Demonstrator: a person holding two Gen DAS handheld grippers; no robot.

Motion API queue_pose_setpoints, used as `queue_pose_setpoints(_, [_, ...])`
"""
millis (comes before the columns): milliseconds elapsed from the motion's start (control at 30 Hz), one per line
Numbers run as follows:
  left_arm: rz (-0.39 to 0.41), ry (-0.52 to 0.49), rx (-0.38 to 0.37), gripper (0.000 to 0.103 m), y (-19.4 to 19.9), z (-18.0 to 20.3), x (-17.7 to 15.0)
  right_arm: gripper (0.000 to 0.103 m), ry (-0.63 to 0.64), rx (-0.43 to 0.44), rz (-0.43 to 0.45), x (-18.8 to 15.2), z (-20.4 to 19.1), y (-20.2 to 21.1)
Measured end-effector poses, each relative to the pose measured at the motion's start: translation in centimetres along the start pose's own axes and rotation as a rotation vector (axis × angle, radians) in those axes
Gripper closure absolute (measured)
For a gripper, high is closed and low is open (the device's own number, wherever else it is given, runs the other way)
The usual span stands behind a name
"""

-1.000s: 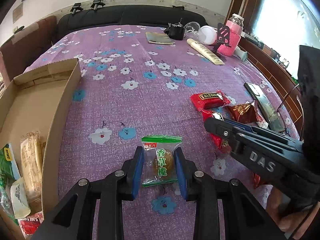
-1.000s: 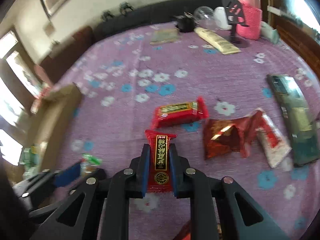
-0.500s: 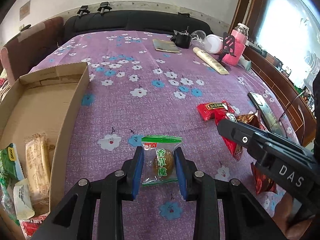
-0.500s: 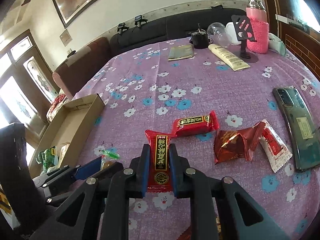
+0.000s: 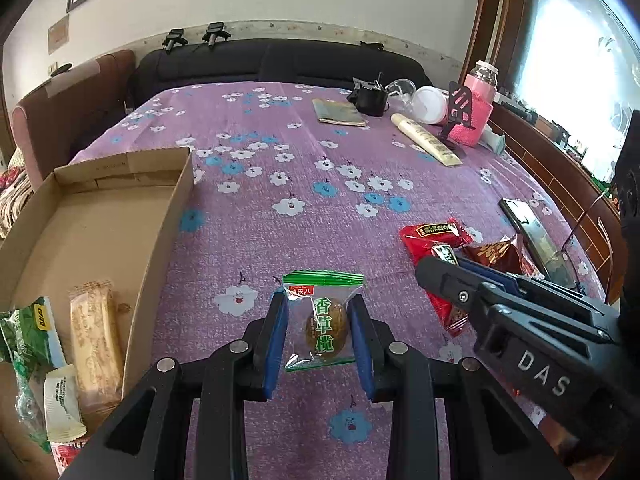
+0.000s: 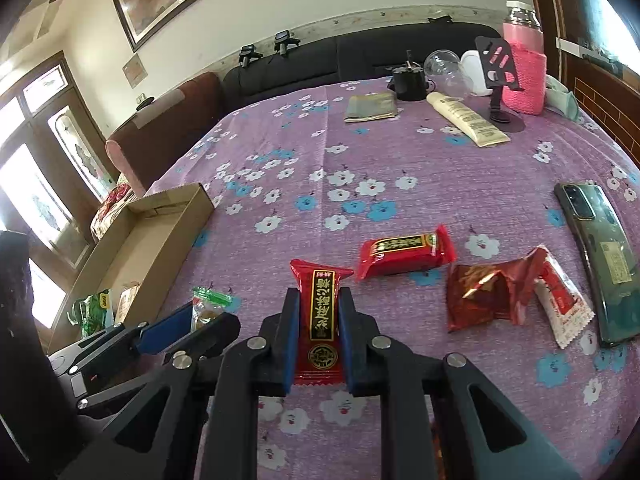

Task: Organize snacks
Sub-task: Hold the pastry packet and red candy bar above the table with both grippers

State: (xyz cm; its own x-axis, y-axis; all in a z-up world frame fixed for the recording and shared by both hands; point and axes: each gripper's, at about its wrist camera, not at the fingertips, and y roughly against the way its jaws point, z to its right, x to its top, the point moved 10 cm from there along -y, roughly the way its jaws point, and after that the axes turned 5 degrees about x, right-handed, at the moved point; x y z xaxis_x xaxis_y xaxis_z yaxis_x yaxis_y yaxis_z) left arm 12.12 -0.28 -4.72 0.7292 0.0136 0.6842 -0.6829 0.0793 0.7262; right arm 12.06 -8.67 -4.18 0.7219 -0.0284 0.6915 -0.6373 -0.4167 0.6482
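Left gripper (image 5: pixel 318 330): pads closed on a clear green-topped olive packet (image 5: pixel 323 322), held above the cloth.
Right gripper (image 6: pixel 318 330): pads shut tight on a narrow red bar (image 6: pixel 322 312), held lengthwise.
Step in hand, by judgement: carrying both snacks to the cardboard box (image 5: pixel 160 232), at 9 o'clock from the left gripper. Advice: lift each clear of the box wall, release over bare floor, one gripper at a time, since the two sit close together.
In the box, near end: a tan bar (image 5: pixel 96 340), a green packet (image 5: pixel 24 328), a white sachet (image 5: pixel 62 404).
Still on the purple flowered cloth (image 6: pixel 400 152), 1 to 3 o'clock from the right gripper: a red bar (image 6: pixel 404 254), a dark red foil pouch (image 6: pixel 484 296), a red-and-white sachet (image 6: pixel 560 304).
Not snacks: a phone (image 6: pixel 600 256) at 3 o'clock; a cream tube (image 6: pixel 466 118) and pink bottle (image 6: pixel 524 68) at the far edge, well apart.
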Motion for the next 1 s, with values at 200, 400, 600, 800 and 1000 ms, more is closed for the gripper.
queue_pose_setpoints(200, [0.007, -0.012, 0.001, 0.071, 0.0, 0.2, 0.0, 0.086, -0.019, -0.002, 0.015, 0.2, 0.4, 0.1])
queue_pose_setpoints(400, [0.001, -0.007, 0.011, 0.071, -0.2, 0.0, 0.0, 0.086, -0.034, 0.0, 0.009, 0.1, 0.7, -0.1])
queue_pose_setpoints(600, [0.01, -0.006, -0.001, 0.071, 0.2, 0.3, 0.1, 0.086, -0.028, -0.002, 0.007, -0.1, 1.0, 0.1])
queue_pose_setpoints(800, [0.028, 0.016, 0.007, 0.071, 0.6, 0.1, 0.4, 0.086, 0.004, -0.008, 0.028, -0.1, 0.7, 0.3])
queue_pose_setpoints(1000, [0.021, 0.048, 0.022, 0.071, 0.5, -0.5, 0.2, 0.086, 0.012, -0.028, 0.017, -0.5, 1.3, -0.4])
